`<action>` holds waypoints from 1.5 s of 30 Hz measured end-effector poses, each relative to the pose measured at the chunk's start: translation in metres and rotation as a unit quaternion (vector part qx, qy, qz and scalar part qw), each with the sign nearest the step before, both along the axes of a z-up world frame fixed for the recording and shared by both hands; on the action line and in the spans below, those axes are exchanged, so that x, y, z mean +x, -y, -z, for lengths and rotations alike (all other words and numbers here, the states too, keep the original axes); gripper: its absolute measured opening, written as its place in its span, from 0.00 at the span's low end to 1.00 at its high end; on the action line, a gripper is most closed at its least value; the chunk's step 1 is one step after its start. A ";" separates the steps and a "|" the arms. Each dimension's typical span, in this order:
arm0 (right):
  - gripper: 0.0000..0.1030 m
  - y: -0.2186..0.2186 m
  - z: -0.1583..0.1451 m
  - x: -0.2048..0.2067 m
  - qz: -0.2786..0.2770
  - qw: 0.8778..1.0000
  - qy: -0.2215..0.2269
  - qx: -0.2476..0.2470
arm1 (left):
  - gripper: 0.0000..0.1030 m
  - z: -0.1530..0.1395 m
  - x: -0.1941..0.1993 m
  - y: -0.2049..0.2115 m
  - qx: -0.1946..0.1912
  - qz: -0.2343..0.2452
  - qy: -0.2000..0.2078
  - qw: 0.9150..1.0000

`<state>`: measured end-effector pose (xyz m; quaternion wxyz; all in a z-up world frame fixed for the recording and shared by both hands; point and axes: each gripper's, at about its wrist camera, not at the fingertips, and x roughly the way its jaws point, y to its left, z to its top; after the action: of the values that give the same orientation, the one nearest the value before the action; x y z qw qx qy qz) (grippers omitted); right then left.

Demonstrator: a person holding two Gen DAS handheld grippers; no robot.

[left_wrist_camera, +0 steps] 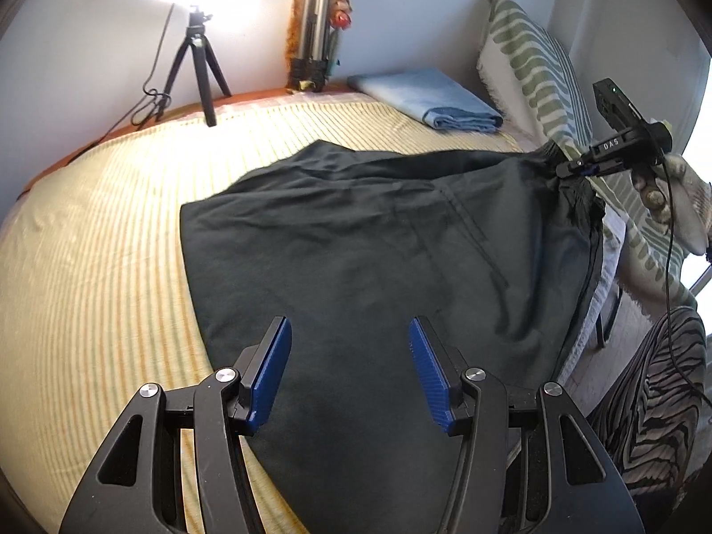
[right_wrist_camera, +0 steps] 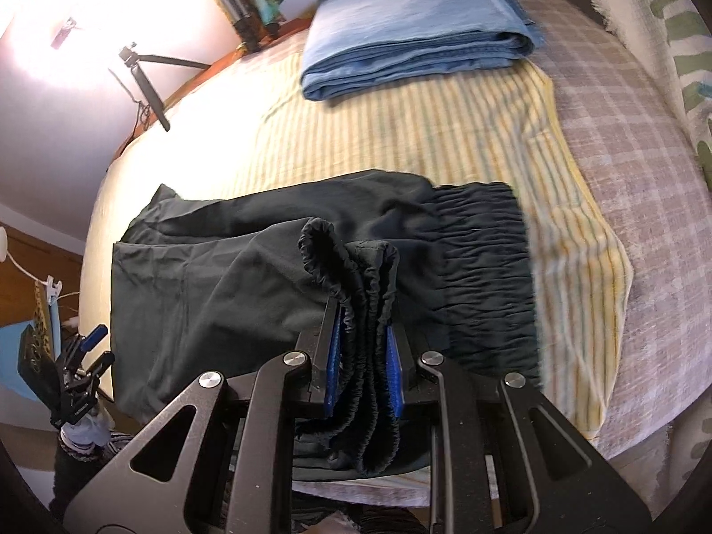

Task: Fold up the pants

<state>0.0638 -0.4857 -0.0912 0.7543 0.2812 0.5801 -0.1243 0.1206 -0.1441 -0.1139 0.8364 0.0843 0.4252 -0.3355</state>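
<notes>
- Nearest in the right wrist view, the right gripper (right_wrist_camera: 362, 347) is seen with its jaws nearly closed on the bunched elastic cuffs (right_wrist_camera: 351, 276) of the black pants (right_wrist_camera: 213, 285); the gathered hems are pinched between the blue pads (right_wrist_camera: 394, 369).
- In the left wrist view, the left gripper (left_wrist_camera: 351, 374) hovers above the pants (left_wrist_camera: 356, 240) with its jaws about half open, and nothing is held between them.
- The pants are spread on the bed (left_wrist_camera: 102, 240), over its yellow striped sheet; the ruched waistband (right_wrist_camera: 485, 258) lies flat on the pants' side towards the checked cover (right_wrist_camera: 632, 169).
- The cuff end is lifted off the bed and carried over the rest of the pants, towards the waistband.
- The step in hand is judged to be the lengthwise fold, cuffs brought to waistband; it is not yet laid down.
- The next move likely calls for the cuffs to be lowered level with the waistband and released, while the crease is steadied and smoothed by the free left gripper.
- Beyond the pants, a folded blue cloth (right_wrist_camera: 418, 22) rests near the wall, well apart from them.
- Farthest from the pants, a lamp tripod (left_wrist_camera: 200, 71) stands at the bed's far edge.
</notes>
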 end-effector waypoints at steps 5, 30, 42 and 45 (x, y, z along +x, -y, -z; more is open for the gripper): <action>0.32 0.006 -0.003 -0.009 0.004 1.000 -0.004 -0.025 | 0.53 0.002 0.002 0.002 0.004 0.001 -0.002 1.000; 0.33 -0.058 -0.023 -0.027 -0.066 0.991 0.026 -0.110 | 0.53 0.006 -0.010 -0.049 0.018 -0.059 -0.028 0.998; 0.49 -0.190 -0.060 0.052 -0.193 0.974 0.113 -0.041 | 0.52 0.019 -0.026 -0.080 -0.089 -0.105 -0.146 0.980; 0.50 -0.232 -0.053 0.077 -0.231 0.966 0.110 -0.032 | 0.51 0.023 -0.028 -0.079 -0.100 -0.107 -0.154 0.977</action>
<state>0.1413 -0.2539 -0.0379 0.8301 0.1278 0.5388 0.0664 0.0921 -0.0653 -0.1364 0.7959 -0.0983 0.5202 -0.2936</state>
